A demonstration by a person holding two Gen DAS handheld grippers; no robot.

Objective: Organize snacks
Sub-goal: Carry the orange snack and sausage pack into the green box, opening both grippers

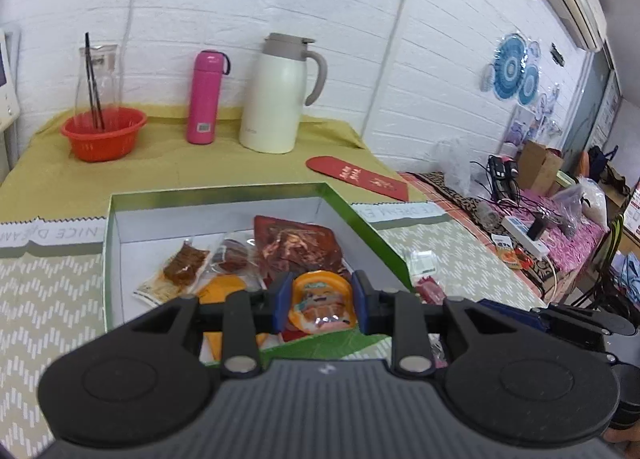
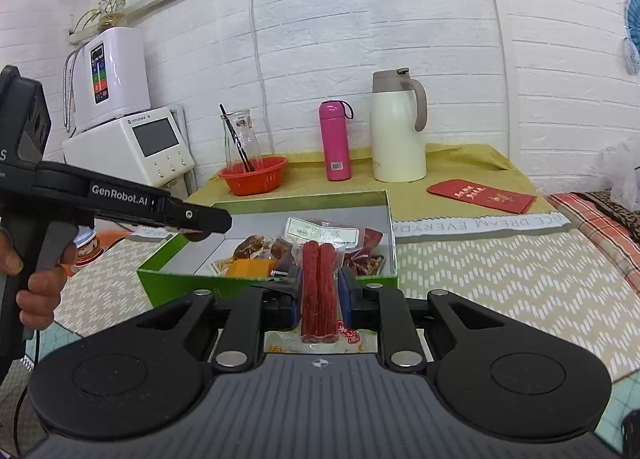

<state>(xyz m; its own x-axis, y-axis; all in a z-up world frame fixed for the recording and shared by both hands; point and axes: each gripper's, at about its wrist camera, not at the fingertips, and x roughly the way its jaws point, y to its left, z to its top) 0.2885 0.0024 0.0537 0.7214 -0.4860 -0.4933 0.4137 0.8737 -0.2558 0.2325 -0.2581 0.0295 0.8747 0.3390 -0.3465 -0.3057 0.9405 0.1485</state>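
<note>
A green box with a white inside sits on the table and holds several snack packets: a dark red meat pack, brown pieces in clear wrap and an orange pack. My left gripper is shut on a small orange snack cup, held over the box's near edge. My right gripper is shut on a clear pack of two red sausage sticks, held just in front of the box. The left gripper also shows from the side in the right wrist view.
At the back stand a red basket with a glass carafe, a pink bottle and a white thermos jug. A red envelope lies right of the box. A small packet lies by the box. A cluttered side table is right.
</note>
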